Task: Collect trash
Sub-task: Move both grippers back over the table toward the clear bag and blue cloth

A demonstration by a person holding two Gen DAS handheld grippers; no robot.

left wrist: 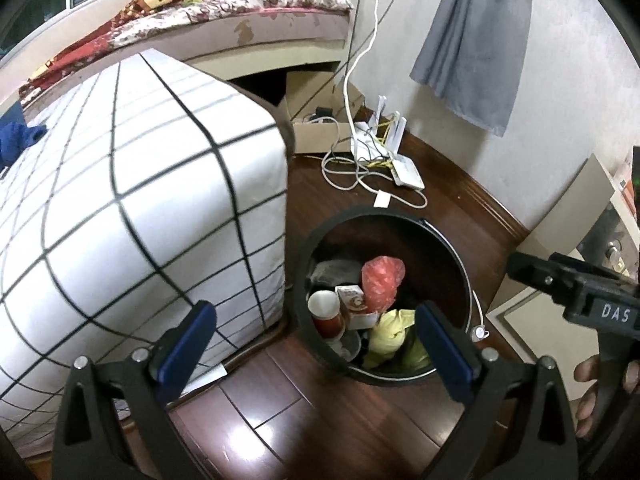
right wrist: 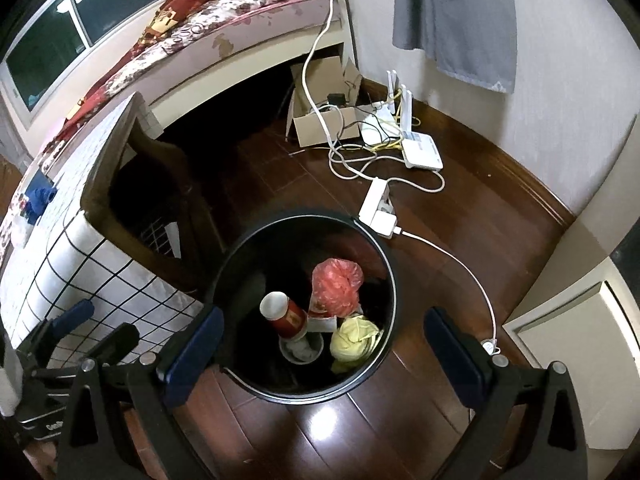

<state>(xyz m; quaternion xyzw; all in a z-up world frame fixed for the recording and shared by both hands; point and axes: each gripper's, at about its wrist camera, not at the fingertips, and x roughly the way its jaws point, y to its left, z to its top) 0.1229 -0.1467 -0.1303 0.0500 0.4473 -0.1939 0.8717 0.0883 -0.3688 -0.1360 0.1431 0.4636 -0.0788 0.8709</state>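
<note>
A black round trash bin (left wrist: 452, 240) (right wrist: 384, 264) stands on the dark wood floor. Inside lie a red plastic bag (left wrist: 382, 282) (right wrist: 336, 284), a red-and-white paper cup (left wrist: 326, 308) (right wrist: 280, 312), a yellow crumpled wrapper (left wrist: 390, 334) (right wrist: 354, 336), a small carton (left wrist: 354, 304) and a clear cup (right wrist: 300, 350). My left gripper (left wrist: 316, 332) is open and empty, just above the bin's near rim. My right gripper (right wrist: 324, 334) is open and empty, over the bin's mouth. The right gripper also shows at the right edge of the left wrist view (left wrist: 576, 284).
A table with a white grid-patterned cloth (left wrist: 132, 200) (right wrist: 60, 248) stands left of the bin. A power strip (right wrist: 376, 204), white cables (right wrist: 452, 256), routers (right wrist: 420, 148) and a cardboard box (right wrist: 324, 120) lie beyond it. A cream cabinet (right wrist: 568, 344) stands at right, a bed (right wrist: 240, 24) behind.
</note>
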